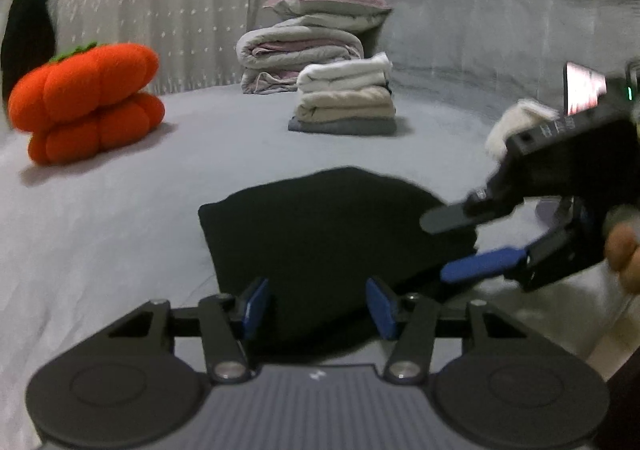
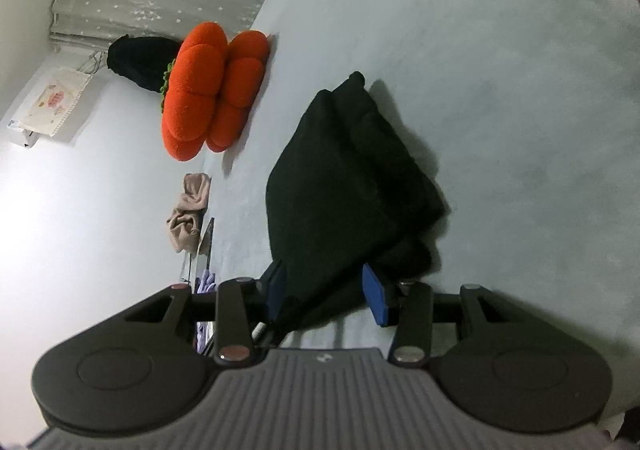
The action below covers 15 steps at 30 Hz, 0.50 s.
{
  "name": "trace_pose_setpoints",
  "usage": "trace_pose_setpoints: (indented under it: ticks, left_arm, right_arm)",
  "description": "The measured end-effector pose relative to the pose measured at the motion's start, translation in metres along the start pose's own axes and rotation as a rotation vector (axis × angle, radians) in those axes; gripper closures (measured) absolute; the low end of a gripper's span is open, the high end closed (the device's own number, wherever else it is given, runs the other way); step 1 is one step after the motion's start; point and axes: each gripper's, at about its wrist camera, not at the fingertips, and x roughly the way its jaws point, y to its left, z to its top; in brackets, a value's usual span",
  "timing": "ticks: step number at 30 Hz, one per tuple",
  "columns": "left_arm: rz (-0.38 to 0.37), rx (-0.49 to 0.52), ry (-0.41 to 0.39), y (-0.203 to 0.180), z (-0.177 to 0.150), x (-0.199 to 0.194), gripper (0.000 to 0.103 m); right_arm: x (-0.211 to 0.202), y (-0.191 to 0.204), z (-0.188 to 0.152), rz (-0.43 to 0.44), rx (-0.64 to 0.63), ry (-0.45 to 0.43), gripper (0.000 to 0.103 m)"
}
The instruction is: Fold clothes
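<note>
The left fingers (image 1: 319,302) were about half open, and the near edge of the black folded cloth (image 1: 320,218) filled the gap between the two blue pads (image 1: 256,306). I could not tell if the pads were pressing on it or only sitting beside it.

To do this step well, I think both pairs of fingers needed to bite deep, so that every layer of the thick fold was caught. A grip on only the top layer would let the bundle fall open. Both hands would then need to lift together and keep it flat.

The right fingers (image 2: 326,286) were turned on their side. One finger lay on top of the cloth's right edge and the blue one sat under it. They were about half open too, and they looked clenched on that thick edge. A bit of the person's hand (image 1: 620,250) showed behind that gripper.

The black cloth lay in a neat, chunky bundle on the grey bed (image 1: 120,230), just in front of both grippers. It looked folded already, so I guess the job left was to move it.

Farther back stood a pile of folded clothes (image 1: 344,98), white on top, then cream, then grey. That seemed like the place for the black one. Behind the pile was a rolled quilt (image 1: 300,46) with a pillow on top. Off to the left sat an orange pumpkin cushion (image 1: 88,102), well apart from the cloth.
</note>
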Motion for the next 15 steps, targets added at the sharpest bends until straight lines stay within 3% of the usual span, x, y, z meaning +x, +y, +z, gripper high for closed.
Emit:
trace_pose_setpoints:
  ticks: [7, 14, 15]
  left_arm:
    - [0.034, 0.103, -0.010, -0.013, -0.007, 0.001, 0.050]
    - [0.045, 0.071, -0.043, -0.016, -0.009, -0.006, 0.050]
    - [0.045, 0.071, -0.049, -0.016, -0.010, -0.007, 0.050]
  right_arm:
    - [0.006, -0.007, -0.001, -0.010, 0.032, -0.041, 0.061]
    - [0.005, 0.008, -0.004, 0.006, -0.090, -0.156, 0.095]
    - [0.004, 0.010, -0.005, 0.012, -0.104, -0.163, 0.096]
